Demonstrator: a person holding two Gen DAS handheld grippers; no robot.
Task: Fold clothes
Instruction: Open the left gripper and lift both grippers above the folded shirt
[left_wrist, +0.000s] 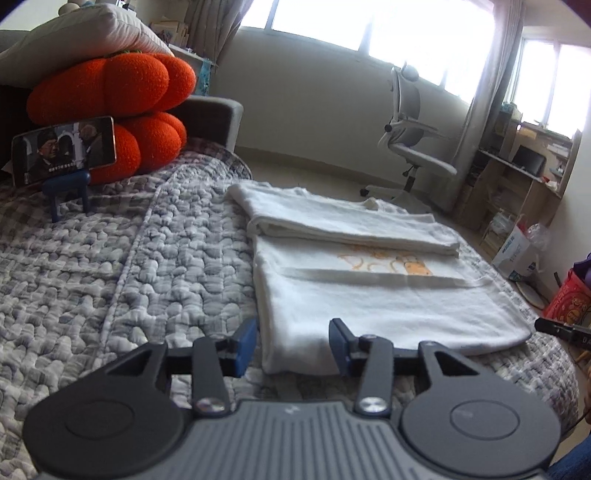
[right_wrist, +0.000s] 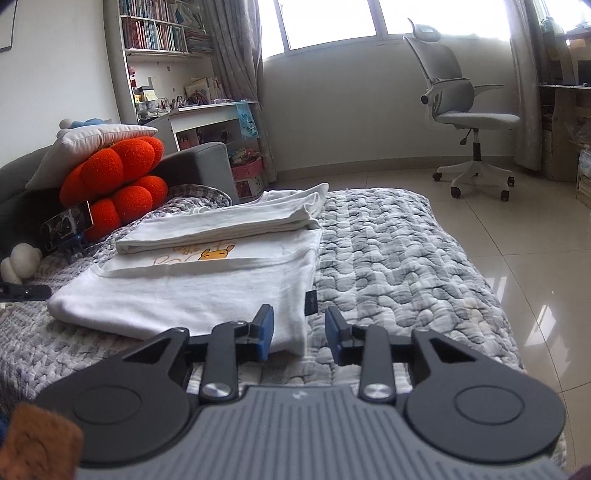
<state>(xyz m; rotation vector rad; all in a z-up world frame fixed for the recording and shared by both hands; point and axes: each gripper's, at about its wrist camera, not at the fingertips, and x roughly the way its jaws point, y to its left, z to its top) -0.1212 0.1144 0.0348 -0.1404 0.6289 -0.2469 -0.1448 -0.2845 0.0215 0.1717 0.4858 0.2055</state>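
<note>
Both tongs spread, L and R straddling near-hem corners of white tee half-folded on bed quilt; likely pinch corners evenly, lift w/ hem level.

The shirt near me is white with an orange-yellow cartoon print. It lies on a grey-and-white mottled quilt. Far left, two bright orange pumpkin cushions sit under a white pillow. Both grippers have black frames and blue fingertips. The chair far right is pale grey.
</note>
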